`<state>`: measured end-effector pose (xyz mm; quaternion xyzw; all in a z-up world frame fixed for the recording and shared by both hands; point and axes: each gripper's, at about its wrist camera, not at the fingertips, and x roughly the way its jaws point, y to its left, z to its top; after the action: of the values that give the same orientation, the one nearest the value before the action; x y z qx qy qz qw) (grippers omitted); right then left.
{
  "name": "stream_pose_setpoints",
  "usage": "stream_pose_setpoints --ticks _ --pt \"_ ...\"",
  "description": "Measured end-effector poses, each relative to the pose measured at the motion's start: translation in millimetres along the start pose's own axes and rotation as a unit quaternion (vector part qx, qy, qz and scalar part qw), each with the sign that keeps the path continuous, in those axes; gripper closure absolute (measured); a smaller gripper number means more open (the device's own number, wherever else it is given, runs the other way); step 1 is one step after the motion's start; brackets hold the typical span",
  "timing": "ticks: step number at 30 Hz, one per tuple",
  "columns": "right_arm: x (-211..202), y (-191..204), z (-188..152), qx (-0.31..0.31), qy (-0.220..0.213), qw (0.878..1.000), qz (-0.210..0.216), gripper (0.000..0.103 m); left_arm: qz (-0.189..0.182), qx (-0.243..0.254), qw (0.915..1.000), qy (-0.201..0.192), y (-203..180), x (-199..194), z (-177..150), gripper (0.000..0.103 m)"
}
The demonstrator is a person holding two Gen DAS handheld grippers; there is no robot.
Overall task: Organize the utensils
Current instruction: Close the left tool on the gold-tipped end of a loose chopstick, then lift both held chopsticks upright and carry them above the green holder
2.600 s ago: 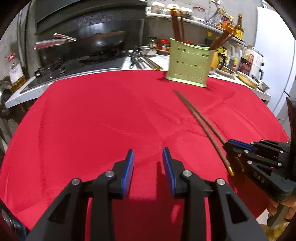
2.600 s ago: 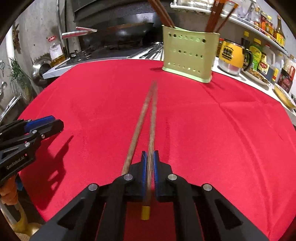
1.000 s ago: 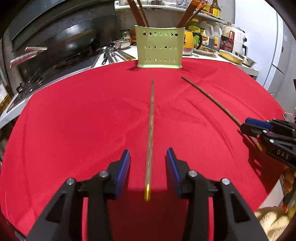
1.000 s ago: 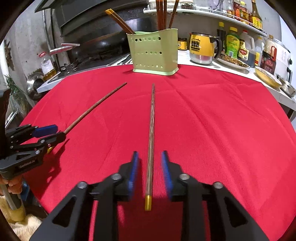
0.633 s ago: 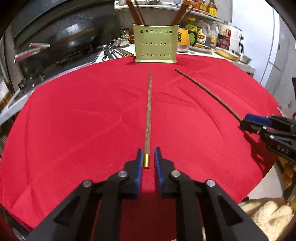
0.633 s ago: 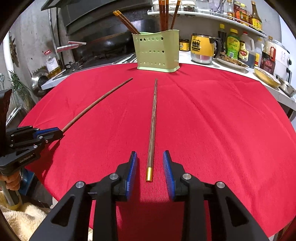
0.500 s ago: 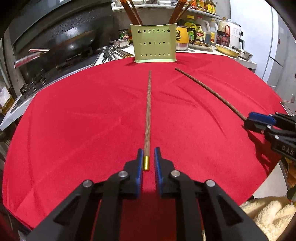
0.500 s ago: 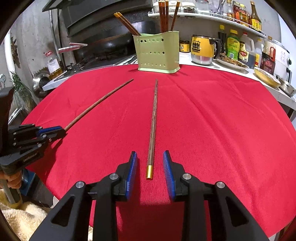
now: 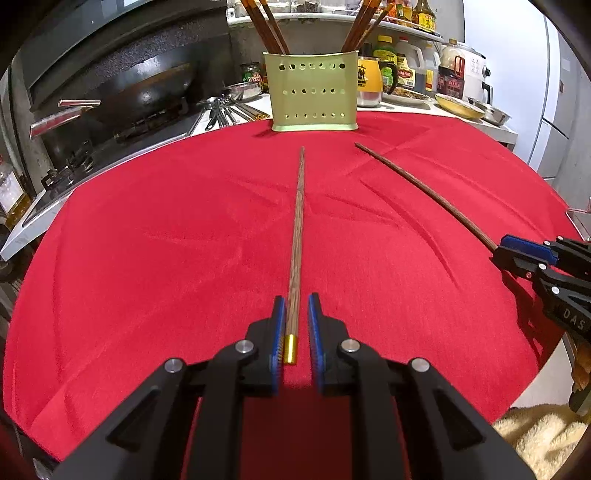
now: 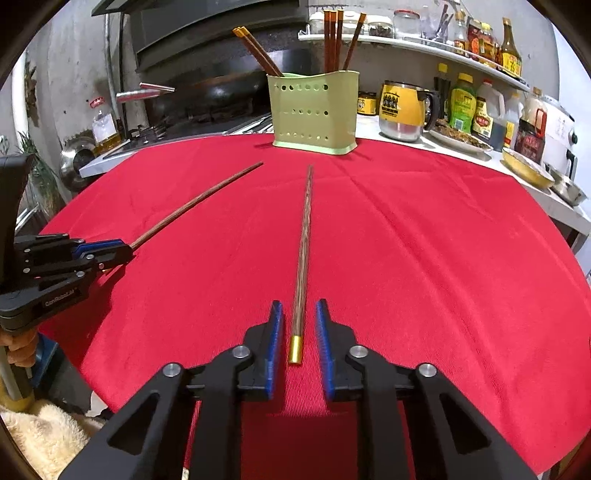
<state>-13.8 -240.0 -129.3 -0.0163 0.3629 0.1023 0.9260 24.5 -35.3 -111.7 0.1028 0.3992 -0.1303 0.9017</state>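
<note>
Looking from the left wrist: the left gripper (image 9: 295, 321) sits low over the red cloth (image 9: 147, 240), its jaws just closed in on the gold-capped end of the first chopstick (image 9: 297, 229). The left pad (image 9: 279, 332) touches the stick and a sliver of cloth shows by the other pad, so I count it as pinched. This stick lies flat and its tip points at the green holder (image 9: 314, 99), stopping short of it. The holder stands at the cloth's far edge, upright, with more chopsticks (image 9: 266, 26) leaning out of both ends. The second chopstick (image 9: 424, 188) lies to the right at a slant, its near end at the right gripper (image 9: 498, 251) by the cloth's edge. Behind the cloth are a wok (image 9: 147, 88) on the stove, metal spoons (image 9: 221, 110) on the counter, a yellow mug (image 9: 369, 79) just right of the holder, and bottles beyond.

From the right wrist: the right gripper (image 10: 299, 325) straddles the gold end of the second chopstick (image 10: 303, 251). Its jaws have just been closing, but there is a gap on both sides and the pads are not yet on the stick. That stick also aims at the holder (image 10: 314, 110), well short of it. The first chopstick (image 10: 195, 201) runs off to the left into the left gripper (image 10: 127, 251), whose tips look shut around its end. A hand (image 10: 20, 349) grips that tool's handle. The mug (image 10: 400, 110) is on the counter to the right, then a yellow bowl (image 10: 524, 168).
</note>
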Motion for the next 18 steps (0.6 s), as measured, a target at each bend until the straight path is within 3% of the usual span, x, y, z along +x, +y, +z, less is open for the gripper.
stream_pose_setpoints --ticks 4,6,10,18 --pt "-0.7 1.0 -0.9 -0.006 -0.004 1.0 -0.004 0.094 0.006 -0.001 0.9999 -0.009 -2.1 1.3 0.6 0.091" --pt "-0.7 -0.6 -0.2 0.003 -0.001 1.0 -0.002 0.096 0.013 0.001 0.9999 -0.01 -1.5 1.4 0.8 0.096" --pt "-2.7 -4.1 1.7 0.014 0.002 1.0 0.0 0.096 -0.004 -0.022 0.9997 -0.013 7.9 -2.4 3.7 0.096" --pt "-35.7 -12.6 25.0 0.031 -0.036 0.999 0.004 0.096 -0.002 -0.037 0.9952 -0.09 24.2 -47.9 26.9 0.096"
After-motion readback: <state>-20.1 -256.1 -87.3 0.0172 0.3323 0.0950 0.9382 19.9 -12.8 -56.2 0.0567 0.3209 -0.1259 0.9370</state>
